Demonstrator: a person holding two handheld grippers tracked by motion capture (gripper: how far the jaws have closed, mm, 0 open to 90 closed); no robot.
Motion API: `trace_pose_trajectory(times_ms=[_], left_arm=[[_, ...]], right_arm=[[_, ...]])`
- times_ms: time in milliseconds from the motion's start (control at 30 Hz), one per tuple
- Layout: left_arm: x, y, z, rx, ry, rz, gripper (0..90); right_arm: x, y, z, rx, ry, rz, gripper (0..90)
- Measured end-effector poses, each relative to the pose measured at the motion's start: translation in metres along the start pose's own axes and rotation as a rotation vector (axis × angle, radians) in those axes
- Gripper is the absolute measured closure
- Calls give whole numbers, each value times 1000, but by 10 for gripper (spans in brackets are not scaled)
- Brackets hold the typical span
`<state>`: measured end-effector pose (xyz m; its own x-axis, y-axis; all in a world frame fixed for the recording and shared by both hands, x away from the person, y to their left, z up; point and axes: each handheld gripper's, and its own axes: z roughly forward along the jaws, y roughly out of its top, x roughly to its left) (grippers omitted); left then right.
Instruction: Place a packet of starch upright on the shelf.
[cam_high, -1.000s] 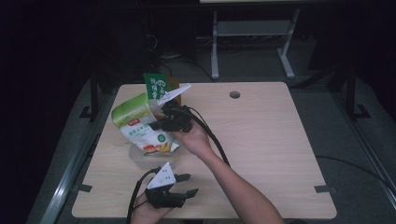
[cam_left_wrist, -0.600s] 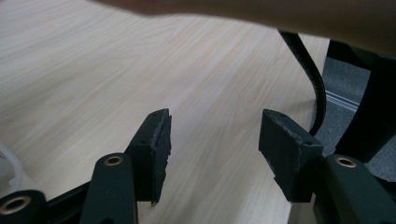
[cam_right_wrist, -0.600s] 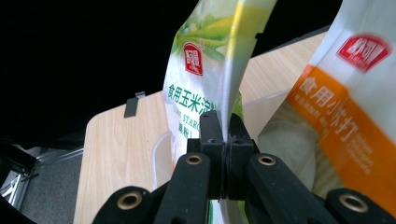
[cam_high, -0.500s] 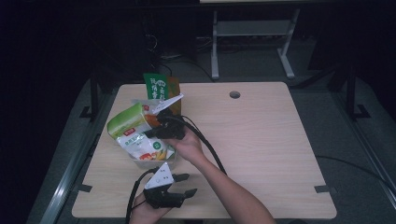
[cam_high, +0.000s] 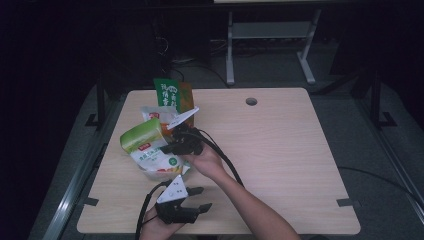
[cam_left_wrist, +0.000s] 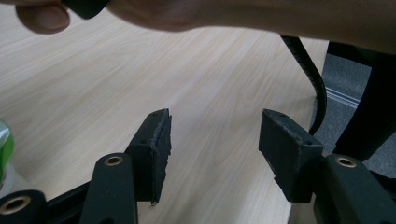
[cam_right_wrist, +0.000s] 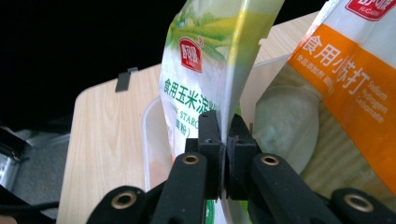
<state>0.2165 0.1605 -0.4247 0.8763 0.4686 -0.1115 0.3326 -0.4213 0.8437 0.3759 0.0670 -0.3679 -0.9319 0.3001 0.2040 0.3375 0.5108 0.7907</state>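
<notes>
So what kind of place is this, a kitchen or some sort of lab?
Probably a lab or recording room, not a kitchen: a bare wooden table with a cable hole, dark surroundings, a metal stand behind, and cabled grippers handling food bags.

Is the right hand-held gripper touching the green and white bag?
Touching. In the right gripper view, the right hand-held gripper has its jaws pinched on the edge of the green and white bag.
</notes>
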Motion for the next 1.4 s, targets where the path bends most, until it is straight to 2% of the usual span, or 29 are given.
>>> trace_pose_trajectory(times_ms=[100,133,233,333,467,500,567,633,867,900,1000,1067,1133,1267,1333,1367,1400], left_arm=[[0,0,0,3,0,1,432],[-1,0,0,4,0,2,432],[-1,0,1,7,-3,6,432],[-2,0,2,9,-4,12,432],[-2,0,2,10,-3,12,432],[-2,0,2,11,-3,12,432],[-1,0,2,16,-3,13,432],[-2,0,3,13,0,11,432],[0,0,3,19,15,5,432],[0,0,3,20,17,7,431],[1,-1,3,27,27,2,425],[2,-1,4,28,30,2,424],[3,-1,5,33,32,3,420],[3,-1,5,35,35,1,417],[4,-1,5,34,36,5,416],[4,-1,5,35,37,4,414],[4,-1,5,34,37,2,414]], right_arm=[[2,0,-4,31,-13,-15,783],[1,-1,-5,45,-20,-33,782],[-1,-4,-7,68,-24,-40,778],[-2,-8,-7,89,-19,-48,849],[0,-9,-8,99,-41,-67,871],[1,-10,-8,102,-43,-56,872],[-1,-11,-8,103,-46,-76,874],[0,-13,-9,105,-48,-61,875],[-3,-24,-11,103,-44,-60,876],[-2,-24,-11,106,-42,-41,876],[-4,-30,-10,114,-39,-46,876],[-6,-36,-9,127,-33,-28,876],[-8,-40,-10,113,-20,-19,872],[-9,-37,-11,120,-11,-25,831],[-10,-36,-15,91,-11,-6,782],[-12,-34,-20,47,3,14,771],[-12,-34,-20,47,3,14,771]])
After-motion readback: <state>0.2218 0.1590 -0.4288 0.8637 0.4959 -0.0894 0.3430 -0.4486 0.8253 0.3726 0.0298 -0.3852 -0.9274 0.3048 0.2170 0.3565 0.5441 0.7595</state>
